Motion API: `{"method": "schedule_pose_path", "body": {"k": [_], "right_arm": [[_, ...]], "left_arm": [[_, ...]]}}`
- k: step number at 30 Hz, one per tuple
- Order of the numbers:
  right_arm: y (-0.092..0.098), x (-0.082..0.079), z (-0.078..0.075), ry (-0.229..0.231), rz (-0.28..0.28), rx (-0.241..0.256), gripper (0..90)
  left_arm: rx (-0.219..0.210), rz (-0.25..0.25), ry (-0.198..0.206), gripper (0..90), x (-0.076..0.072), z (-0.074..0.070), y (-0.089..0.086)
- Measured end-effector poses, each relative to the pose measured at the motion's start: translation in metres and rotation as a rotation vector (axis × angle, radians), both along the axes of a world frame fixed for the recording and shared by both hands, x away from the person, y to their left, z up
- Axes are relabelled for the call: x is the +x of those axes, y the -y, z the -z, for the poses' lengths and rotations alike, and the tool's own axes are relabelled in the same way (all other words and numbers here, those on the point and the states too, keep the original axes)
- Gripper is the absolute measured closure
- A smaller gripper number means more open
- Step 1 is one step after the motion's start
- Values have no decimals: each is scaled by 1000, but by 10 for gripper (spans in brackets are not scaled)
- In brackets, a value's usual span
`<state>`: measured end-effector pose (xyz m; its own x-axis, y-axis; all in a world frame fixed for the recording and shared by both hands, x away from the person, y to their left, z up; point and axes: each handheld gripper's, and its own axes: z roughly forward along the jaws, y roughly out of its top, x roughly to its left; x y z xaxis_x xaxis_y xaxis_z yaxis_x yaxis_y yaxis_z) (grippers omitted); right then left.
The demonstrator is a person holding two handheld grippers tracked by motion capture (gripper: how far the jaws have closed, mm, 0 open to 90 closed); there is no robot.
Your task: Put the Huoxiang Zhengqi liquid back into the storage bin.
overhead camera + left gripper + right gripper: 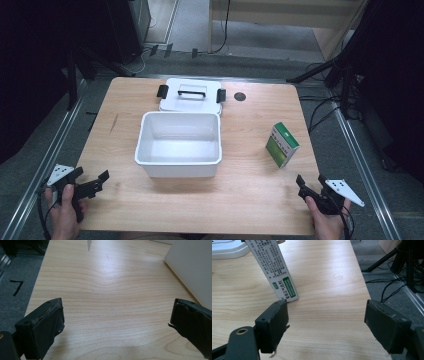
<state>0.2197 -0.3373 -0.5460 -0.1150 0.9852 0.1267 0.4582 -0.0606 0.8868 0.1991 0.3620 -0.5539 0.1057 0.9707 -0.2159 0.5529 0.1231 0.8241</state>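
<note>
Two grippers idle at the near edge of the wooden table (250,130), nothing held in either.

Biggest item: white plastic bin (178,144), open-topped and empty, centre of table. Its lid (190,95) lies flat just behind it, touching or nearly touching the far rim; black carry handle and two black side latches face up.

Next: green-and-white carton (281,144), standing upright on its short end, well right of the bin and apart from it. Long axis is vertical. From above it sits skewed to the table edges, one corner pointing toward the near-right.

Right gripper (311,186): jaws spread wide, empty. In the right gripper view the carton (273,267) stands ahead and to the left of the jaw gap, its printed narrow side facing the camera, its base just beyond the left jaw tip. So it is off-centre, not between the jaws.

Left gripper (91,181): jaws spread wide, empty. In the left gripper view the bin wall (192,267) sits ahead-right.

Key relation: carton is near the right gripper, far from the left one, with the bin between. My call: right hand takes it, shifting left to centre the carton in the gap, and grips across the narrow faces.
</note>
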Motion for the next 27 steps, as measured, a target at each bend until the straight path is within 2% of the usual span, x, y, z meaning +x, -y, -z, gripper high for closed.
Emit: {"method": "schedule_pose_path", "body": {"k": [3,6,10,13,14,19,23,27], "right_arm": [[0,1,0,-8,-8,1,204],[-2,1,0,-12,-25,-12,257],[-6,0,-2,-5,-49,-61,295],[-9,-1,-5,8,-75,-104,395],[-10,-1,-6,15,-88,-115,399],[-11,-2,-15,32,-140,-129,466],[-9,1,-27,-24,-190,-144,541],[-7,4,-36,-47,-206,-168,563]], "left_arm": [[0,0,2,0,0,0,0],[0,3,2,0,-1,0,0],[-4,2,1,0,0,0,0],[-3,3,1,0,0,0,0],[-3,3,1,0,0,0,0],[-2,5,0,0,-1,0,-1],[0,6,3,0,-1,0,0],[-2,2,2,0,-1,0,0]]}}
